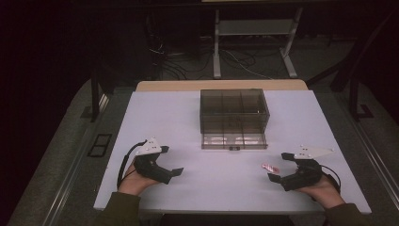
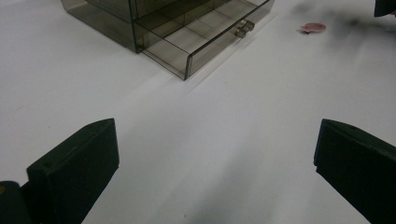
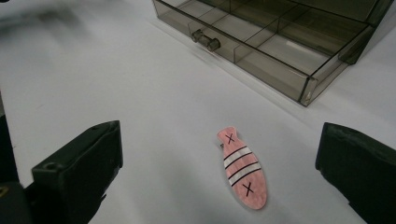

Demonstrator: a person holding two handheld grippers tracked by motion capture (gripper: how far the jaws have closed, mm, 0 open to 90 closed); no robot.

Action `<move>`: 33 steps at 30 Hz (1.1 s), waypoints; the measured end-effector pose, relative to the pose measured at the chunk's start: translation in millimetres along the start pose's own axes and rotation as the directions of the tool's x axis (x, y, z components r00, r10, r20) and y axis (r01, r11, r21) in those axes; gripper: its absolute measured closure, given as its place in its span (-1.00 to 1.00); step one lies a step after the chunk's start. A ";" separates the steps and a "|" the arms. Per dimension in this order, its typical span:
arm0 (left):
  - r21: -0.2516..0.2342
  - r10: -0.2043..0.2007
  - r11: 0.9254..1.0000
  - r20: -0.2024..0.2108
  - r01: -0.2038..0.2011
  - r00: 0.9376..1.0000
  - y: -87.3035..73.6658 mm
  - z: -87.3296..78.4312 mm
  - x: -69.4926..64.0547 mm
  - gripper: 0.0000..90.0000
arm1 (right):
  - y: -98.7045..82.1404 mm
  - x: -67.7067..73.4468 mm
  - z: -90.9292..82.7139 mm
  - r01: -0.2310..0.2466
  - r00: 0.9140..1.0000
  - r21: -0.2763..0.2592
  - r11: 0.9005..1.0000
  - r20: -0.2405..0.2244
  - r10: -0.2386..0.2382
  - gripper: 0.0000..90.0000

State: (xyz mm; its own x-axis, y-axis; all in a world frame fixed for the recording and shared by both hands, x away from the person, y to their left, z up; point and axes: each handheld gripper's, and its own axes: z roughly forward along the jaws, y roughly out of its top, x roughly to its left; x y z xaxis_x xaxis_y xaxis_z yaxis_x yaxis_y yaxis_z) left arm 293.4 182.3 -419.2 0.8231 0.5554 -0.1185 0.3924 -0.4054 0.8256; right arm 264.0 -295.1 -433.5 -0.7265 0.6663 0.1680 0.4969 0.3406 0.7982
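A smoky clear drawer box (image 1: 234, 109) stands mid-table, its lower drawer (image 1: 234, 140) pulled out toward me, with a small knob (image 3: 205, 40) on its front. A pink fish-shaped hair clip (image 3: 243, 169) with white stripes and two black crosses lies flat on the white table, between the wide-apart jaws of my right gripper (image 1: 278, 165) and touching neither. In the high view the clip (image 1: 270, 167) lies just left of that gripper. My left gripper (image 1: 170, 161) rests at the near left, open and empty, with the drawer (image 2: 201, 35) and the clip (image 2: 313, 27) far ahead of it.
The white table (image 1: 179, 122) has a wooden strip along its far edge. Beyond it stand a desk frame (image 1: 254, 42) and loose cables on a dark floor. The drawer's compartments look empty.
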 end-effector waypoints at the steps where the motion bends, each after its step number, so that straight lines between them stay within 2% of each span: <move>1: 0.000 0.000 1.000 0.000 0.000 1.000 -0.1 0.0 -0.1 -1.00 | 0.1 -0.2 -0.2 -0.002 1.000 0.002 1.000 -0.003 0.002 -1.00; 15: 0.005 -0.008 1.000 -0.003 0.008 1.000 -0.4 -0.4 -1.0 -1.00 | 3.1 -3.3 -3.5 -0.011 1.000 -0.005 1.000 -0.023 0.011 -1.00; 21: 0.009 0.007 1.000 -0.001 -0.007 1.000 -0.8 -0.4 -1.5 -1.00 | 5.7 -4.0 -5.6 -0.004 1.000 -0.004 1.000 -0.018 0.004 -1.00; 33: 0.007 0.003 1.000 -0.003 -0.002 1.000 -2.7 -1.4 -2.6 -1.00 | 14.2 -5.8 -7.7 0.016 1.000 0.015 1.000 0.000 -0.016 -1.00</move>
State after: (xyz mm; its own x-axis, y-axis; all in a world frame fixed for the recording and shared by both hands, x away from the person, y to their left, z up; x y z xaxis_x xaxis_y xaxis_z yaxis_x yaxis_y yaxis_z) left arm 289.7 183.0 -420.4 0.8230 0.5562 -0.1150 0.3933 -0.4120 0.8219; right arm 271.6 -299.3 -418.7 -0.7341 0.6611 0.1551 0.4925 0.3610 0.7919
